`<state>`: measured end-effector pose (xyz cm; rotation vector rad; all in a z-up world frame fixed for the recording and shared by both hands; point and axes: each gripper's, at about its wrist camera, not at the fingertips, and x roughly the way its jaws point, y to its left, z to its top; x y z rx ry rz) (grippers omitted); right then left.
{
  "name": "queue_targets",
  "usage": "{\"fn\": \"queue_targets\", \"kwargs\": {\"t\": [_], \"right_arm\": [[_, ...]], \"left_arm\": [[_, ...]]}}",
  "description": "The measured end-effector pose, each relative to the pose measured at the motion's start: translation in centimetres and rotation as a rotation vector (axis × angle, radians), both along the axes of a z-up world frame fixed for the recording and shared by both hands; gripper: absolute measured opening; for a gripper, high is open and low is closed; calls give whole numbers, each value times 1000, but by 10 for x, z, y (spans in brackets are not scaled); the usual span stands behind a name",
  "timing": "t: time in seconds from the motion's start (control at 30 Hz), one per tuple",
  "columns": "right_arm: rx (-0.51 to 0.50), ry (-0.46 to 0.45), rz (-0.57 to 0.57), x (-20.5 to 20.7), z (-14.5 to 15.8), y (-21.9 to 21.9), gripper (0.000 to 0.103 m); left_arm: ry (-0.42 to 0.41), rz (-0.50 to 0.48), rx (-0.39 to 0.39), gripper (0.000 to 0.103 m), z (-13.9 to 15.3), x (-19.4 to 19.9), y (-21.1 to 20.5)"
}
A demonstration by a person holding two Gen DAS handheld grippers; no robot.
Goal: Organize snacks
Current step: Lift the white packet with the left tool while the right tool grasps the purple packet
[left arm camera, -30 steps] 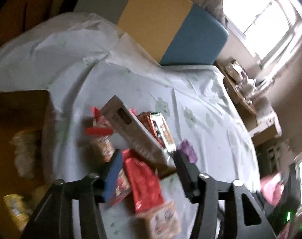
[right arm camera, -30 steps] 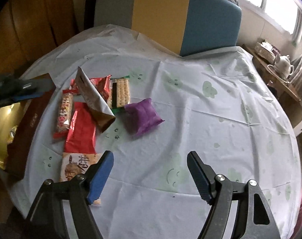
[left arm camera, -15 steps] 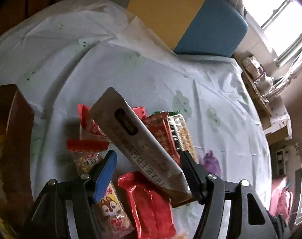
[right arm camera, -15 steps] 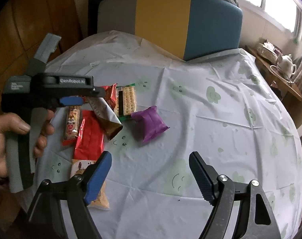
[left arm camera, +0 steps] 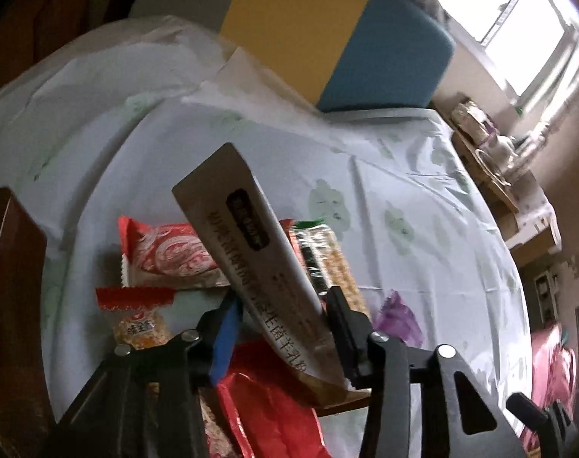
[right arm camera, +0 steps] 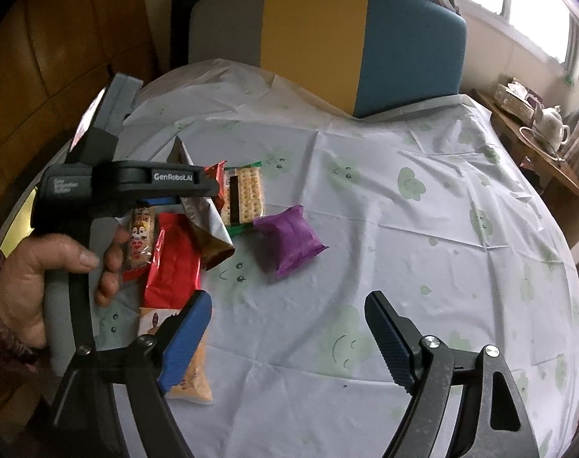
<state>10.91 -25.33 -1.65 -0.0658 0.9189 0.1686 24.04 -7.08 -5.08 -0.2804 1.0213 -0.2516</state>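
Closing around the long silver packet (left arm camera: 268, 286), our left gripper (left arm camera: 280, 328) has the packet between its blue pad and its black pad; the black pad lies against the packet's right edge, while a narrow gap shows on the blue side, so we cannot confirm a full grip. That packet tilts upward and away from the jaws, its brown lower end (left arm camera: 327, 389) resting over the red foil packet (left arm camera: 266, 412). Just left of the jaws lies a small peanut-snack packet with a red serrated top (left arm camera: 137, 316), and behind it a red-and-white packet (left arm camera: 167, 252). To the right of the silver packet sit the cracker pack (left arm camera: 327, 263) and the purple pouch (left arm camera: 398, 320).

Our right gripper (right arm camera: 287, 337) hangs over the cloth with its jaws wide and opening, nothing between them (only bare tablecloth (right arm camera: 404, 229) shows in the gap). Beside its blue pad lies an orange-toned packet (right arm camera: 192, 374). In that view, our left hand (right arm camera: 34, 267) grips the left tool's handle above the snack cluster on the left part of the table.
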Motion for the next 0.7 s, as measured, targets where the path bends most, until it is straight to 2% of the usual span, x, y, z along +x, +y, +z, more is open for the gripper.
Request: {"fn": "queue_targets", "kwargs": {"t": [0.1,0.4,0.7], "right_arm": [[-15,1,1,1,-1,1,83],[-68,38,-58,7,-10,-9,83],[-93,77,-135,13,-19,-26,83]], "left_arm": [[-23,-43,-1,38,6,-4,-5],[-78,-128,-11,32,37,-36,-7],[-158,-232,-28,29,64,-106,8]]}}
